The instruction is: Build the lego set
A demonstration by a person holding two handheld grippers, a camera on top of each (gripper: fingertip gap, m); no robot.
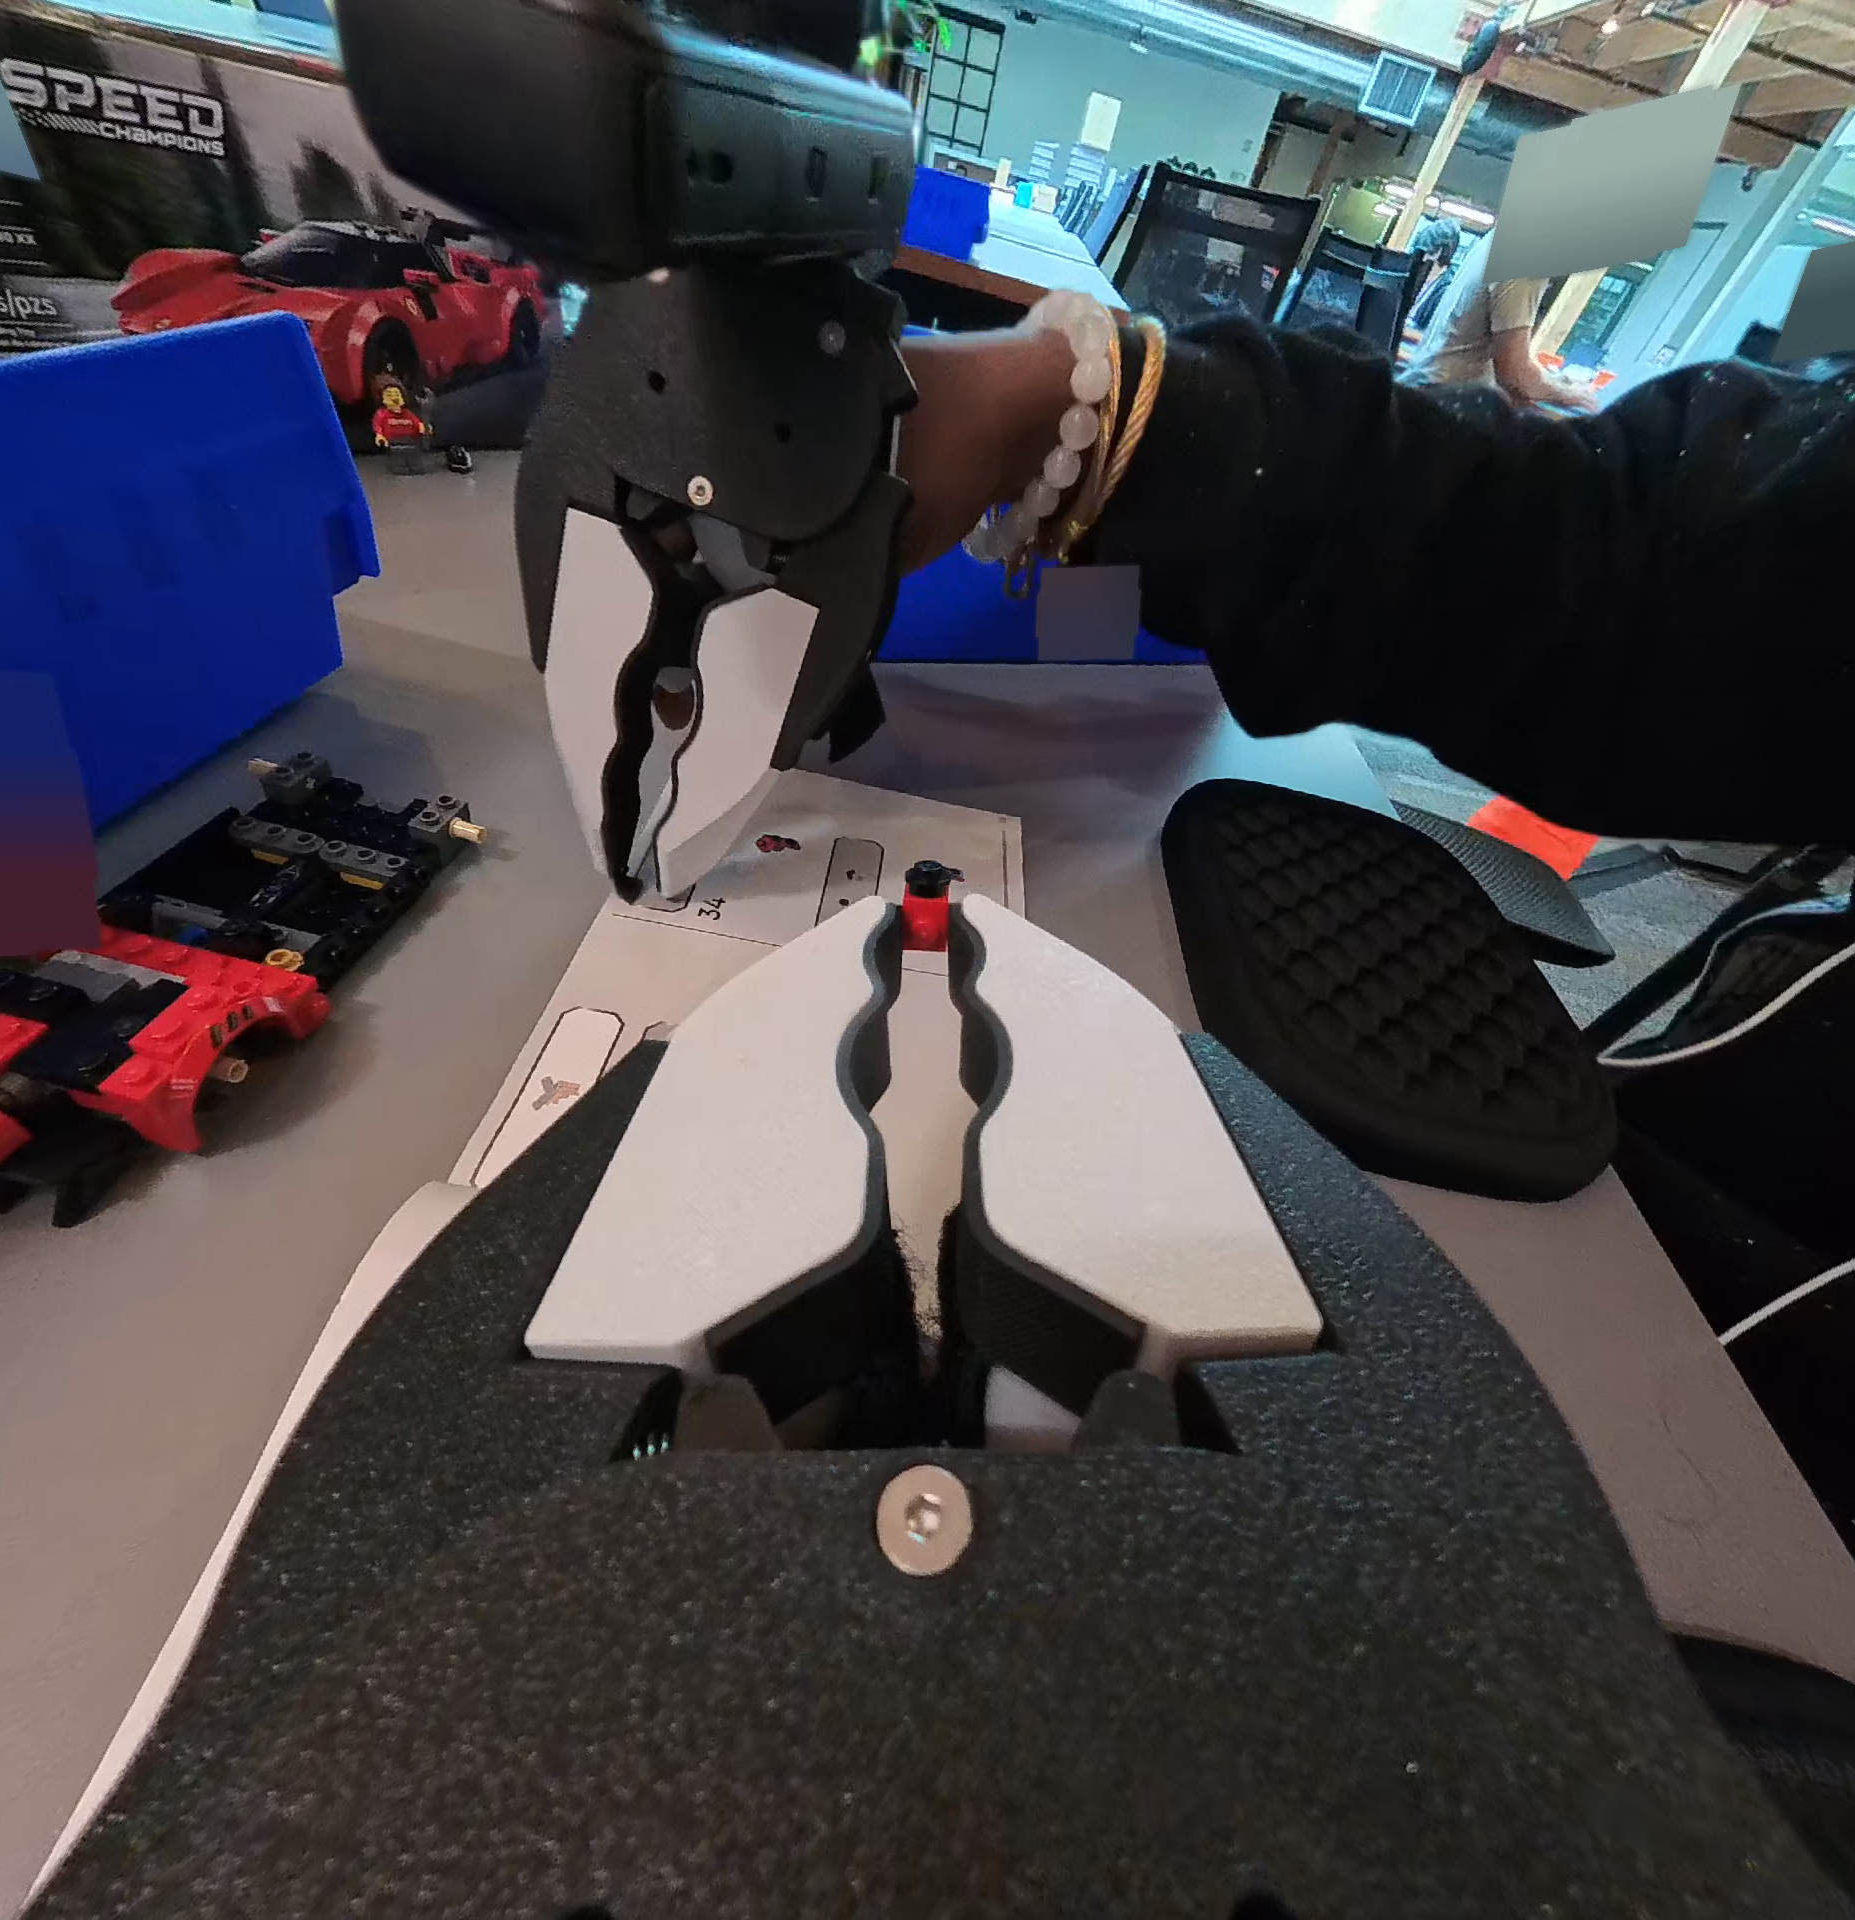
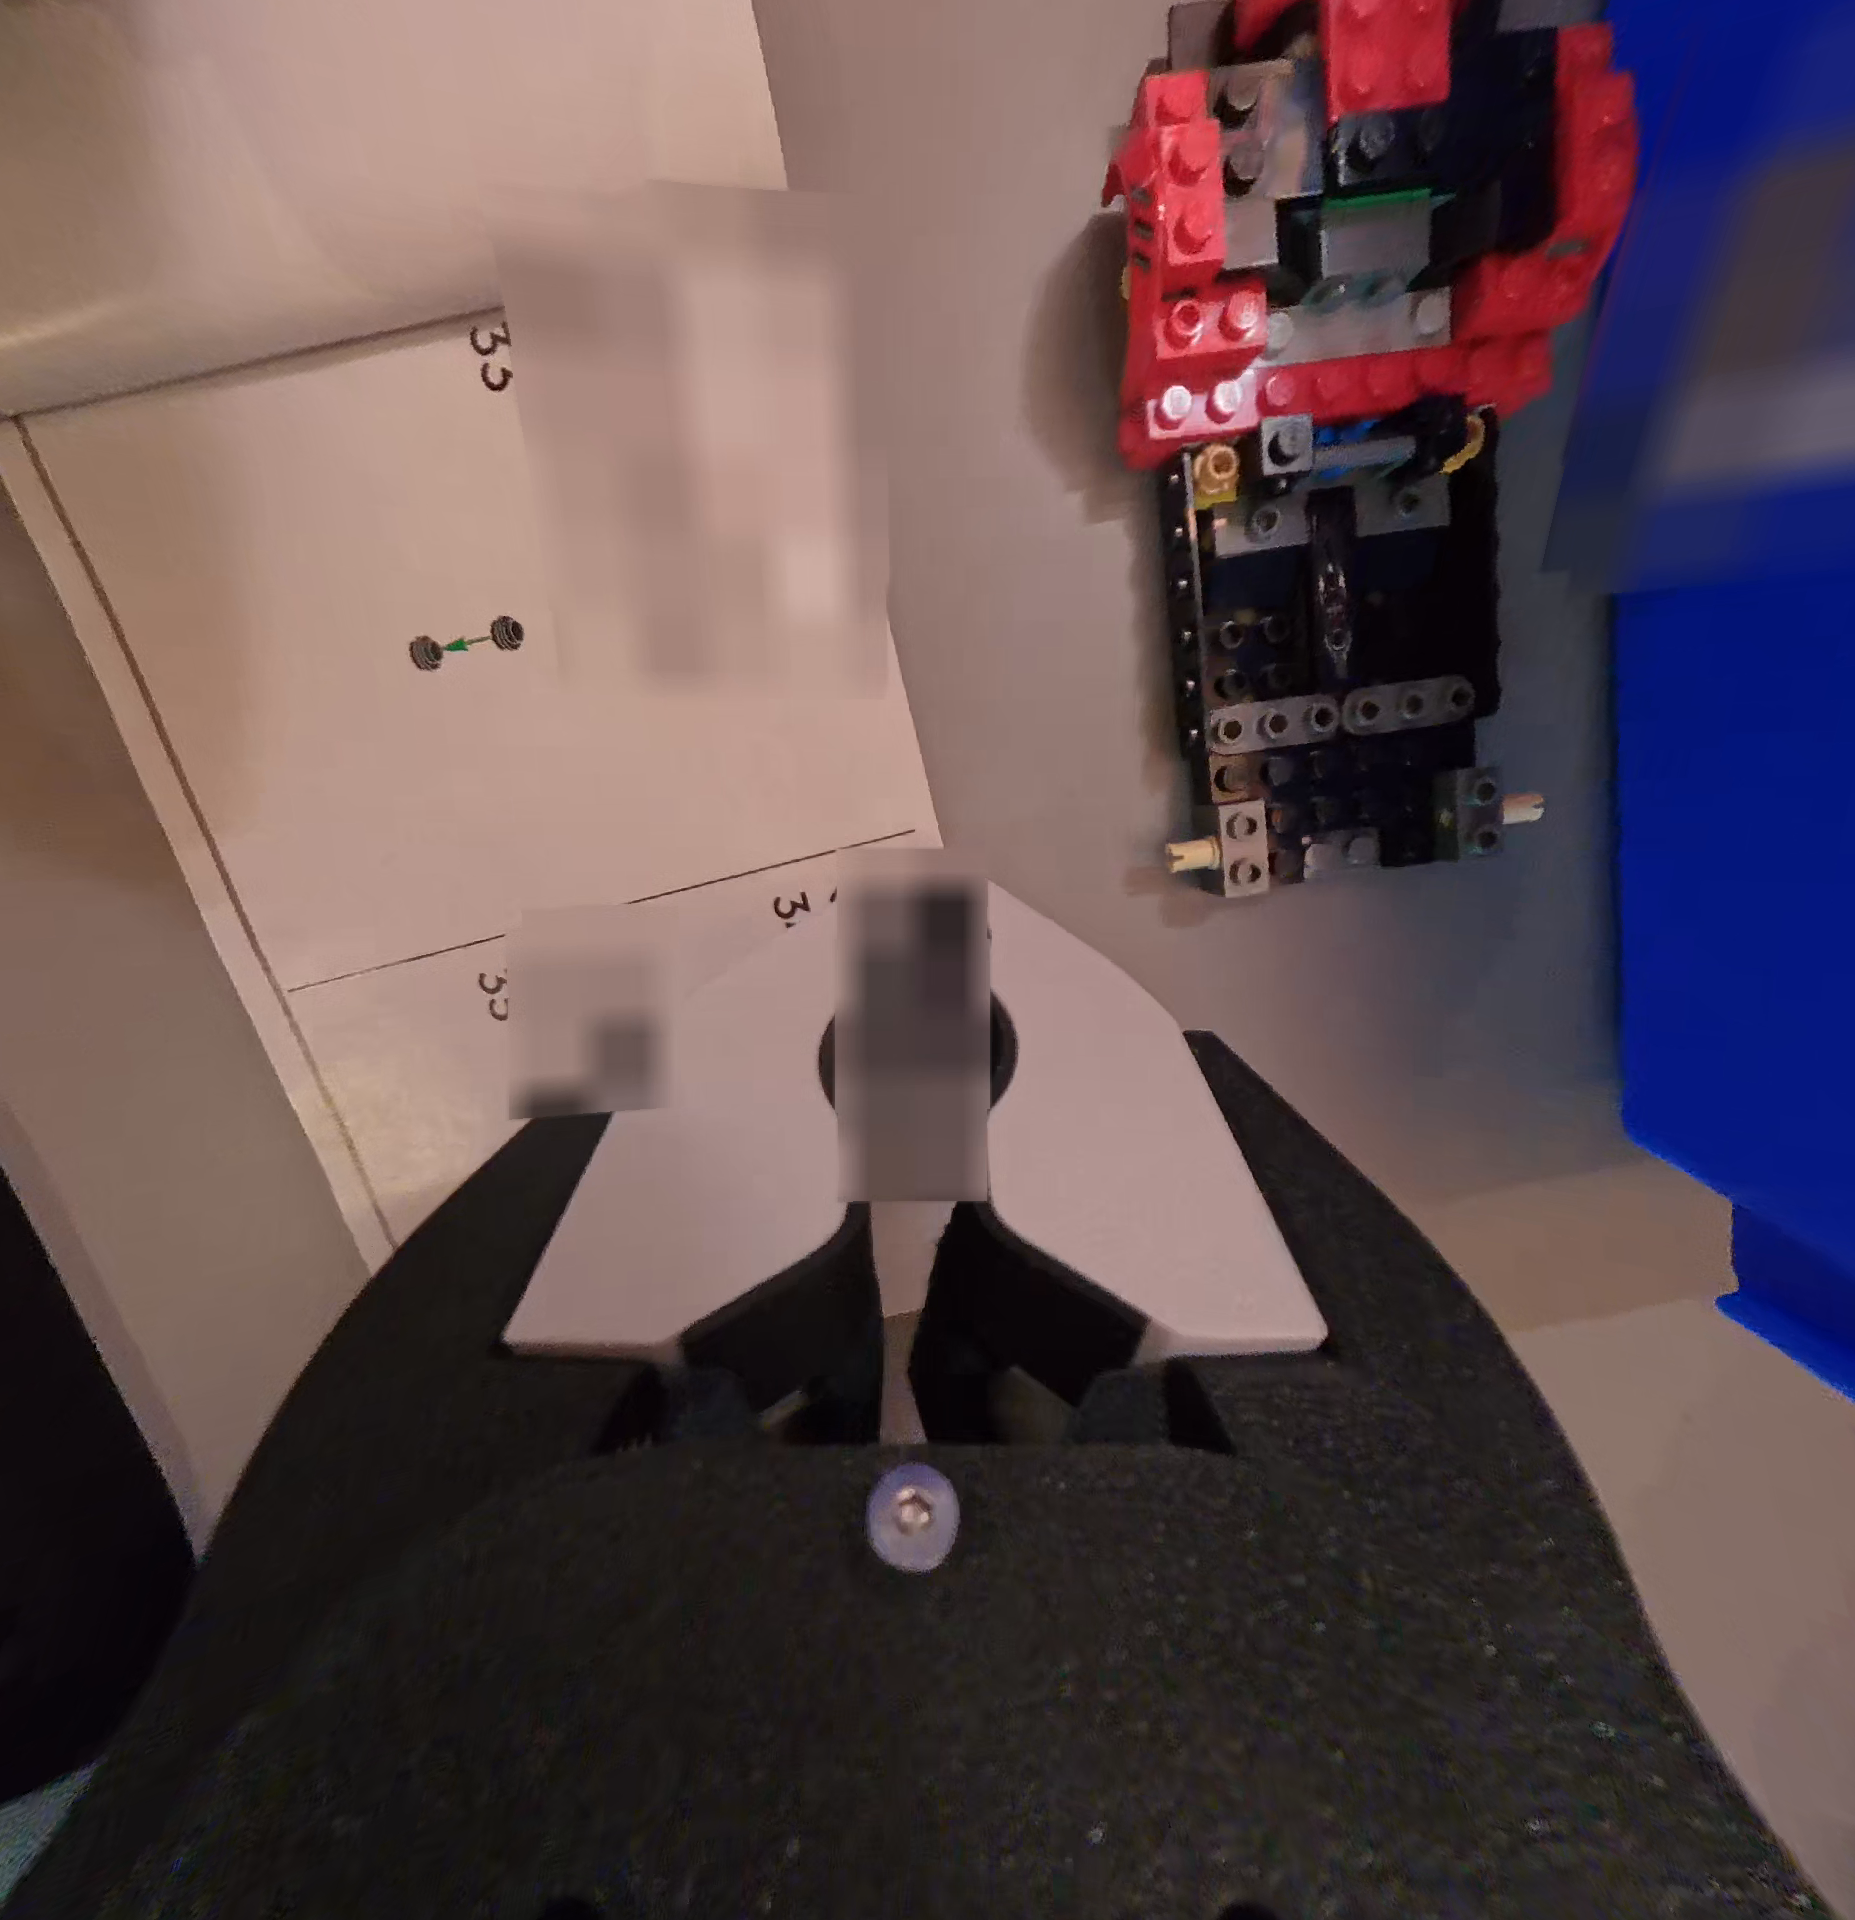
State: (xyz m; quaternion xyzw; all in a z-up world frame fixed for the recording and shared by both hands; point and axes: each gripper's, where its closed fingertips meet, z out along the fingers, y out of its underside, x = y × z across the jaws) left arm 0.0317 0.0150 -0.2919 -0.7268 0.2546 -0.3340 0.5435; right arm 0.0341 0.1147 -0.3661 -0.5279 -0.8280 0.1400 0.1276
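Observation:
My left gripper (image 1: pixel 925 935) is shut on a small red Lego piece (image 1: pixel 923 916) with a black part on top (image 1: pixel 931 873), held over the instruction sheet (image 1: pixel 902 821). My right gripper (image 1: pixel 648 883) points down at the sheet just left of it, jaws together, tips at the paper. In the right wrist view its tips (image 2: pixel 907 925) are under a blurred patch, above the sheet (image 2: pixel 383 748). The partly built red and black car (image 1: pixel 175 987) lies on the table at the left and also shows in the right wrist view (image 2: pixel 1349 468).
A blue bin (image 1: pixel 154 540) stands behind the car, close beside it in the right wrist view (image 2: pixel 1754 779). The set's box (image 1: pixel 227 208) stands at the back. A black chair armrest (image 1: pixel 1390 987) is at the table's right edge. A person's sleeved arm (image 1: pixel 1422 540) reaches across. My right fingertips sit around 12 cm from my left ones.

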